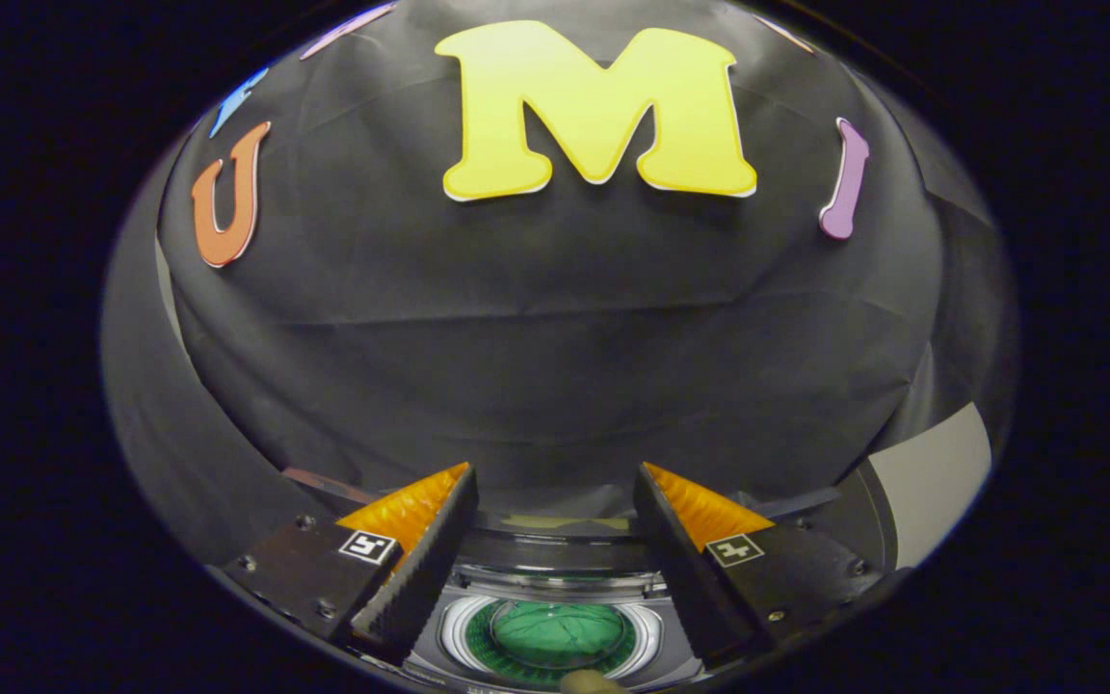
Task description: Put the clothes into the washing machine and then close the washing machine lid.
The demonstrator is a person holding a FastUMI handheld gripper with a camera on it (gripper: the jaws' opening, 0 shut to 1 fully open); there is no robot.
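A: Left side first; what's there?

B: Black cloth wall (555, 318) draped across the whole back, creased in long horizontal folds; it curves round on the left as a darker panel.

A: And the tongs?

B: The tongs (555, 540) stand wide apart, nothing between them; left finger (420, 554) shows a ribbed inner face; its base carries a small square black-and-white marker (368, 547); the pattern is a code, not writing I can read.

A: Between the fingers?

B: The washing machine (555, 602) sits below and just ahead of the tongs, seen from above; a round see-through lid (558, 633) in a pale ring, closed as far as I can tell; green shows beneath it, with faint vein-like lines; cannot tell whether that is cloth or part of the drum; a small tan rounded thing (589, 681) pokes in at the nearest edge of the lid, unidentified.

A: Any brand on the machine?

B: Some tiny marks along the near rim, too small and cut off to read.

A: Right side?

B: Right finger (680, 554) mirrors the left; its base has a second square marker (734, 550), also unreadable as text; beyond it, well apart, a pale grey flat panel (931, 482) stands at the edge of the cloth.
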